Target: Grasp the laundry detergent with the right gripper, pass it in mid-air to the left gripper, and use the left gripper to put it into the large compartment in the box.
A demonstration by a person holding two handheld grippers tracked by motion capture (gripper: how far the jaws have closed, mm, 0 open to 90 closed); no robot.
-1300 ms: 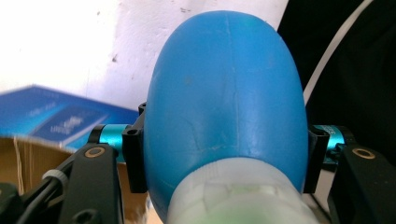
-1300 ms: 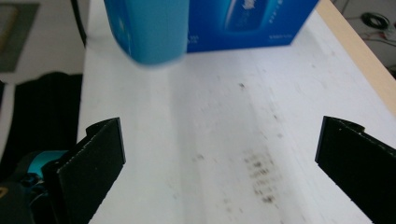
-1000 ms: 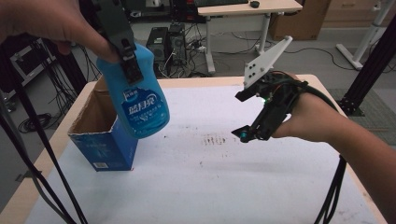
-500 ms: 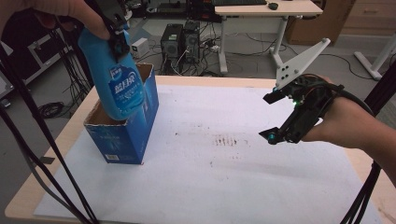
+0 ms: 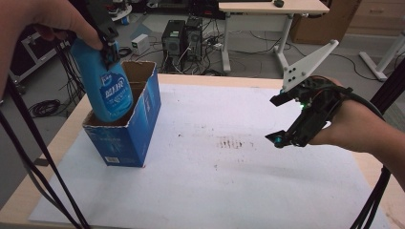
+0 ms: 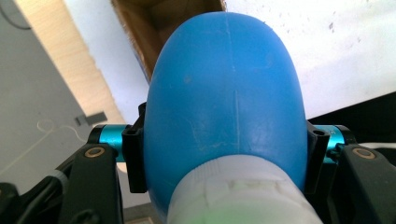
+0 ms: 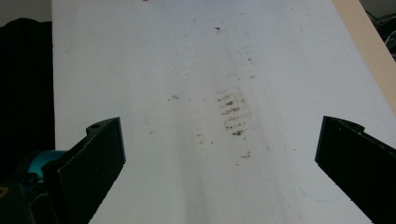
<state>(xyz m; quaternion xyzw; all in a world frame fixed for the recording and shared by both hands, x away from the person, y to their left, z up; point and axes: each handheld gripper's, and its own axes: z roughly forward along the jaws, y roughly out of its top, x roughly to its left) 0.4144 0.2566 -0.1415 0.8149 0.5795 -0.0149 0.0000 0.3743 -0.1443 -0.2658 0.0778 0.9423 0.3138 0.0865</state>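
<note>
The left gripper's point(image 5: 109, 45) jaws squeezed the blue bottle point(image 5: 109, 93) by its neck, its bottom just inside the box point(image 5: 125, 136) below. A bump on the rim could tip it. The right gripper's point(image 7: 219, 172) jaws were wide.

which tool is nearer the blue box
Left. The left tool grips the blue bottle, whose bottom is inside the blue box opening. The right tool hangs open over the white sheet, well away from the box.
</note>
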